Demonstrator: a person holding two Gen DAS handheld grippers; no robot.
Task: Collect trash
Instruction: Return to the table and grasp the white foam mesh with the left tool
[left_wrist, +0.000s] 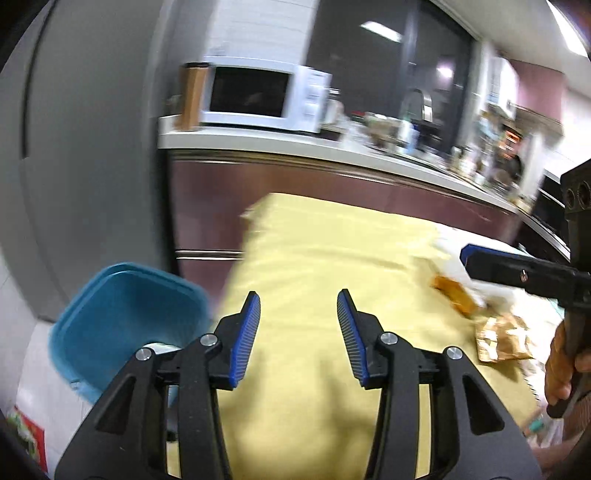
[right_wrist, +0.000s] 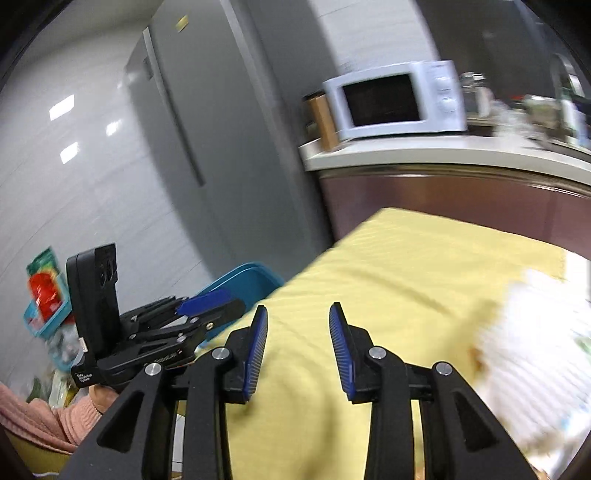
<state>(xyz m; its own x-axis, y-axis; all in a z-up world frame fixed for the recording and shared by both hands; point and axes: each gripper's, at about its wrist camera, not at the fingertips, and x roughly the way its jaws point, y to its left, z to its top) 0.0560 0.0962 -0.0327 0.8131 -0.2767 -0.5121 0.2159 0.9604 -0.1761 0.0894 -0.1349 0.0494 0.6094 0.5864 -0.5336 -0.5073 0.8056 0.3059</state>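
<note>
Left-wrist view: left gripper (left_wrist: 298, 306), jaws apart and empty, above the yellow tablecloth (left_wrist: 314, 258); two wrappers, one orange (left_wrist: 456, 297) and one brown (left_wrist: 504, 338), lie on the cloth to its right, the one blue bin (left_wrist: 122, 325) off the cloth's left edge. Right-wrist view alone shows the refrigerator (right_wrist: 207, 122); right gripper (right_wrist: 298, 317) likewise released, empty. One microwave (right_wrist: 397, 101) stands on the counter beyond the cloth.

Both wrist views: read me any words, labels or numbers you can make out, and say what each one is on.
None can be read.
Left gripper: small white print on its body, too small to read.
Microwave: control panel markings blurred.
Red and green packet: print blurred.
Brown wrapper: print blurred.
</note>
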